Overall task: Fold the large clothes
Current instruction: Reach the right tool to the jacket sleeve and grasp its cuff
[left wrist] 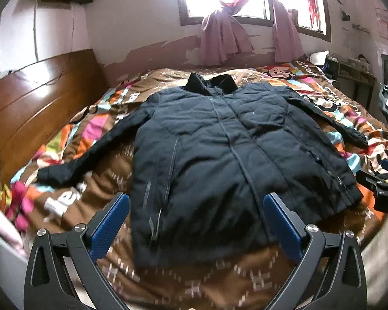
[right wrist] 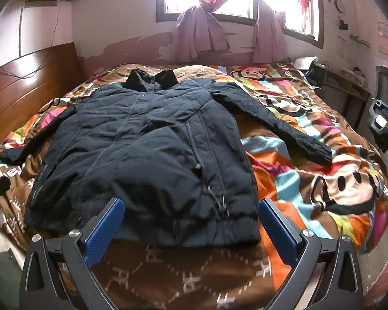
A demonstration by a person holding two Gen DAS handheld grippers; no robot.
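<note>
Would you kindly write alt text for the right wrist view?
A dark padded jacket lies flat, front up, sleeves spread, on a colourful cartoon bedspread. The open right gripper hovers at its hem, holding nothing.

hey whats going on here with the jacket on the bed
A person holds a claw in each hand above a dark padded jacket laid flat, front up, on a bright cartoon-print bedspread. Both sleeves are spread out to the sides and the collar points toward the window. The left claw and right claw are both open near the hem, gripping nothing. No fold has been made yet.
</note>
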